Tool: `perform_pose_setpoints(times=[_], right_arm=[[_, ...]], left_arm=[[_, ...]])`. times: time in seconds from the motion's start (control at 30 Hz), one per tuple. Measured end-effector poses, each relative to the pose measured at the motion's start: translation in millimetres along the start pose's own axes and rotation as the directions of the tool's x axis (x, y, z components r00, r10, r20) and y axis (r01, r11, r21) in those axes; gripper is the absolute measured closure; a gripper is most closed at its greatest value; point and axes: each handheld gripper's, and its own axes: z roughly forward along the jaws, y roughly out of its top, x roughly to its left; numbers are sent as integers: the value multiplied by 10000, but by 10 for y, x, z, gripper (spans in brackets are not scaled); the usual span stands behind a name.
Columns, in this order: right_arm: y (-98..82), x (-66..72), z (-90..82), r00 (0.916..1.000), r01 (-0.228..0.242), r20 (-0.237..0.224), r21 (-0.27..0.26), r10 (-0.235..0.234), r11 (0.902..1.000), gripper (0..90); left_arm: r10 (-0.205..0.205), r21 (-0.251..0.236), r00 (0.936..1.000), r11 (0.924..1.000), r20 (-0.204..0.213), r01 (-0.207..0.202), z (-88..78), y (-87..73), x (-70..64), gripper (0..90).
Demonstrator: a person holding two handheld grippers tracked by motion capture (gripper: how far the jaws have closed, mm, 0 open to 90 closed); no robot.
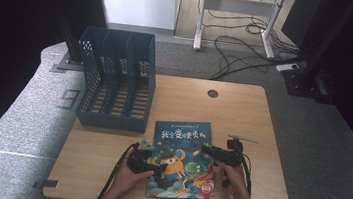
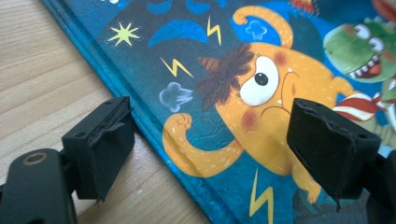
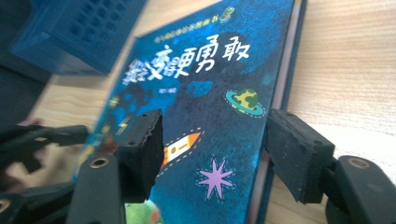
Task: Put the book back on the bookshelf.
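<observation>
A picture book (image 1: 184,158) with a dark blue cover, a cartoon orange monster and white Chinese title lies flat on the wooden table, near its front edge. My left gripper (image 1: 156,167) is at the book's left edge. In the left gripper view it (image 2: 210,144) is open and astride the spine: one jaw over bare wood, the other over the book's cover (image 2: 224,93). My right gripper (image 1: 207,151) is over the book's right side. In the right gripper view it (image 3: 215,144) is open, one jaw above the book's cover (image 3: 205,84), the other by its page edge.
A blue slotted file organizer (image 1: 116,80) stands at the table's back left, just behind the book. The table (image 1: 243,112) has a round cable hole (image 1: 212,93) near its back edge. Bare wood lies right of the book. Cables lie on the floor beyond.
</observation>
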Motion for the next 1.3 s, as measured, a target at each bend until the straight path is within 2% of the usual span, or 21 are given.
perform_pose_setpoints(times=[0.13,0.33,0.4,0.43,0.5,0.53,0.6,0.7,0.77,0.83,0.87,1.3], right_arm=[[13,-13,-61,9983,-240,-538,-116,234,9996,394],[-10,-45,-23,9992,-227,-313,309,236,9993,395],[-14,-59,-19,9985,-322,-423,359,338,9988,395],[-15,-68,-23,9979,-361,-528,402,382,9985,410],[-26,-68,-3,9882,-480,-1418,726,580,9962,422],[-35,-34,10,9894,-366,-1373,735,465,9966,418],[-43,30,36,9966,97,-828,741,-36,9972,416],[-53,90,60,9972,729,-208,731,-715,9947,420],[-60,125,80,9921,1196,288,703,-1219,9903,425],[-69,152,102,9823,1632,811,735,-1690,9839,425],[-72,157,109,9800,1700,910,797,-1770,9822,421],[-42,155,49,9828,1712,616,523,-1743,9838,481]], left_arm=[[15,-11,10000,10000,-11,-15,1,-2,-2,146],[-3,-7,10000,10000,31,3,-1,-1,3,147],[-4,-8,10000,10000,43,4,-1,0,5,147],[-8,-9,10000,10000,52,8,-2,0,6,147],[-20,-10,10000,10000,67,20,-2,0,8,146],[-21,-9,10000,10000,69,21,-3,0,9,146],[-14,-15,10000,10000,69,14,-2,-1,9,146],[-11,-10,10000,10000,73,11,-4,-1,11,148],[4,-13,10000,10000,57,-4,-3,-1,8,148],[10,-12,10000,10000,56,-10,-3,-2,8,149],[10,-13,10000,10000,55,-9,-3,-2,7,148],[-14,-29,9999,10000,124,14,-6,-4,16,148]])
